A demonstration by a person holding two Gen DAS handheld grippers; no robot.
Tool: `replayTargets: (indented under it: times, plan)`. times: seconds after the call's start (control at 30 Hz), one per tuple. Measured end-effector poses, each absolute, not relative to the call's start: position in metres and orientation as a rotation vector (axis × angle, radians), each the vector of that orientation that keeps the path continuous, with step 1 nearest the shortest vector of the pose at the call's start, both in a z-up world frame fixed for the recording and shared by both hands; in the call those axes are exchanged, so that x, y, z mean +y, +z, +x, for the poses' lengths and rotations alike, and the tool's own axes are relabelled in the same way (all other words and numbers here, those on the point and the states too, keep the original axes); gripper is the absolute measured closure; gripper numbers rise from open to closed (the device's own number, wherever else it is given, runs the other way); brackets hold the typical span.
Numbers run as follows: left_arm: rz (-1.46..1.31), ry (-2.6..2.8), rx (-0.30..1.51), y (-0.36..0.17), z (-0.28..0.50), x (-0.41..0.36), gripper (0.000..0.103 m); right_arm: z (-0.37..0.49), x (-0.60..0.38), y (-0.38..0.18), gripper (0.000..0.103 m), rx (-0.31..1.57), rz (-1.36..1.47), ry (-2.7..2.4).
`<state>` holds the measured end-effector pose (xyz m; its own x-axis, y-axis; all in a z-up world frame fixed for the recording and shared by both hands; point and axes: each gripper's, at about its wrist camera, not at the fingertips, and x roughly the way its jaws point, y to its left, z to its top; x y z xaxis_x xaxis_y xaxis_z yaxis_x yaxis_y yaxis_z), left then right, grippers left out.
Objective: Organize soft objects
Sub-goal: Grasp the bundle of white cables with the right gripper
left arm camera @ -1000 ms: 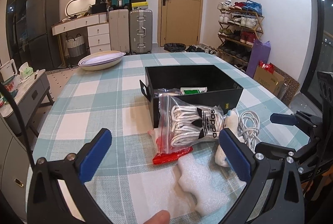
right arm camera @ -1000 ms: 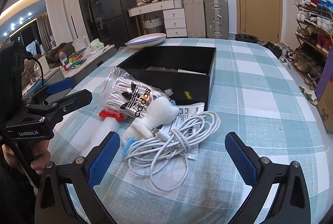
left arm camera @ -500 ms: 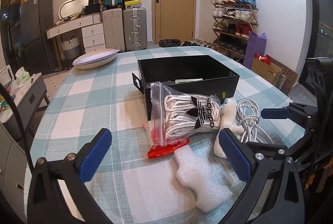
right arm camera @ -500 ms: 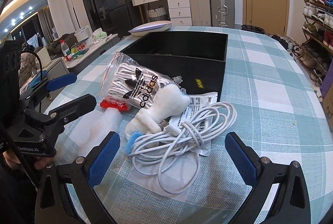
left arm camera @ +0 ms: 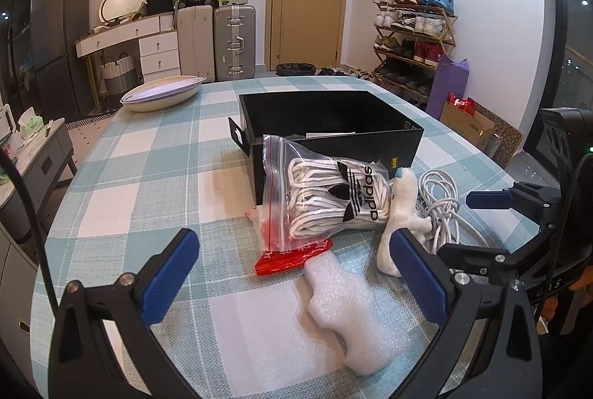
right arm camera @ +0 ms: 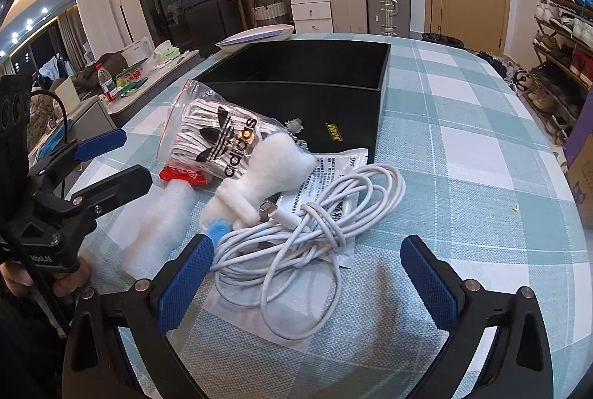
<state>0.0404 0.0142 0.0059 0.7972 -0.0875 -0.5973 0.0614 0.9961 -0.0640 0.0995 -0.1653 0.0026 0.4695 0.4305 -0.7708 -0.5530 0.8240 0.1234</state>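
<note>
Both grippers hang wide apart and hold nothing — the left gripper (left arm camera: 296, 273) over a white foam piece (left arm camera: 348, 321), the right gripper (right arm camera: 307, 276) over a coiled white cable (right arm camera: 304, 225). On the checked worktop (left arm camera: 148, 176) a clear zip bag of white laces (left arm camera: 326, 199) leans against the near wall of the black box (left arm camera: 333, 125). A white plush toy (right arm camera: 259, 180) lies between bag and cable, touching both. At 11 o'clock in the left wrist view, well apart, sits a shallow bowl (left arm camera: 163, 91).
</note>
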Motion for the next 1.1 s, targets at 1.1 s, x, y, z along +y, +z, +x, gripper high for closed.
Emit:
replayTargets:
  times: [1.1]
  plan:
    - [-0.052, -0.097, 0.657, 0.003, 0.041, 0.014, 0.000, 0.105, -0.178, 0.002, 0.004, 0.889, -0.221, 0.494]
